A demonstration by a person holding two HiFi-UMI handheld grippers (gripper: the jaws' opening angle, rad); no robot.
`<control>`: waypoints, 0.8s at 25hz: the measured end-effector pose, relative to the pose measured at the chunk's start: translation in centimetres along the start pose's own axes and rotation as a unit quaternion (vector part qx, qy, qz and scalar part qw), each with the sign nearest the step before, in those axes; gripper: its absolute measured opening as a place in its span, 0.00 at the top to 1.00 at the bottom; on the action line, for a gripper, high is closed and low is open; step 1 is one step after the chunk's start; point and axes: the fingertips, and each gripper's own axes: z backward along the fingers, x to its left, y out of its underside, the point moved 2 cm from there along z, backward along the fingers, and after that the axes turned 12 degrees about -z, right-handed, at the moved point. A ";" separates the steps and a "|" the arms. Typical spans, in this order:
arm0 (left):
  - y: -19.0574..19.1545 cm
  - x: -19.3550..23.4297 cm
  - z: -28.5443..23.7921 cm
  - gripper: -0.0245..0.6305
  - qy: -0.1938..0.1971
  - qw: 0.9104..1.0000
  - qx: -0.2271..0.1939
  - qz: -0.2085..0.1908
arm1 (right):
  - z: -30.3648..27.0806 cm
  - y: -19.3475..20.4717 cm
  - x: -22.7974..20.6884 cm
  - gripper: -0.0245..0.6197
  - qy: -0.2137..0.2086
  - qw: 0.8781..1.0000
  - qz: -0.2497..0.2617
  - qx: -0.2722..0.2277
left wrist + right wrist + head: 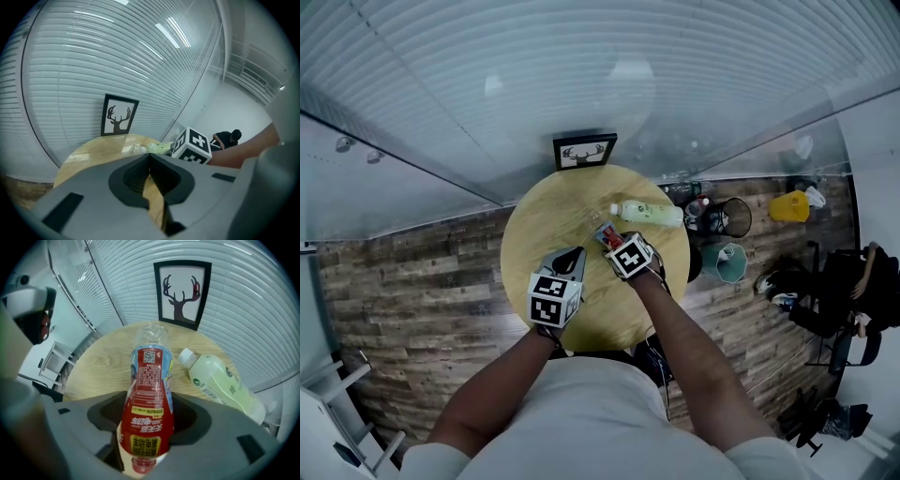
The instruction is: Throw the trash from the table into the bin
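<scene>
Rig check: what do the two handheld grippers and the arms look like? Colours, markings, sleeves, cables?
Left gripper and right gripper: matte grey moulded bodies with darker notched jaw recesses. Each carries a white cube printed with black square markers. No cables show. The person wears a pale short-sleeved top; forearms are bare.

The red-labelled bottle (pixel 149 399) carries a QR code and blocks of Chinese print (seen upside down, too small to read). The pale green bottle (pixel 220 385) shows a round logo; its lettering is illegible.
</scene>
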 end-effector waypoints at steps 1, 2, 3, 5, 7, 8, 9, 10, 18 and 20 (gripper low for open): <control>0.1 0.0 0.2 0.95 0.000 1.000 0.000 0.000 | 0.5 -0.2 0.2 0.51 -0.002 1.000 -0.013 -0.008; 0.2 0.0 0.4 0.95 0.000 1.000 -0.001 0.000 | 1.0 -0.5 0.5 0.51 -0.006 0.999 -0.027 -0.019; 0.2 0.0 0.6 0.95 -0.001 1.000 -0.002 0.001 | 1.6 -0.8 0.9 0.51 -0.011 0.999 -0.039 -0.031; 0.1 0.1 1.0 0.95 -0.002 1.000 -0.006 -0.002 | 2.9 -1.6 2.1 0.51 -0.023 0.997 -0.055 -0.058; -0.5 0.2 1.4 0.95 -0.001 1.000 -0.015 -0.007 | 4.4 -2.3 3.4 0.51 -0.036 0.993 -0.069 -0.088; -0.9 0.2 1.6 0.95 0.000 1.000 -0.021 -0.010 | 5.3 -2.7 4.0 0.51 -0.042 0.991 -0.077 -0.105; -1.3 0.1 1.9 0.95 0.003 1.000 -0.025 -0.013 | 6.3 -3.0 4.7 0.51 -0.046 0.988 -0.086 -0.122; -1.8 0.0 2.3 0.95 0.007 0.999 -0.029 -0.018 | 7.3 -3.2 5.2 0.51 -0.048 0.985 -0.093 -0.140; -4.1 -0.4 5.7 0.95 0.019 0.997 -0.061 -0.040 | 15.1 -3.9 8.1 0.51 -0.018 0.949 -0.131 -0.285; -5.3 -0.9 6.5 0.95 0.027 0.995 -0.077 -0.053 | 17.5 -4.0 8.6 0.51 -0.007 0.932 -0.149 -0.330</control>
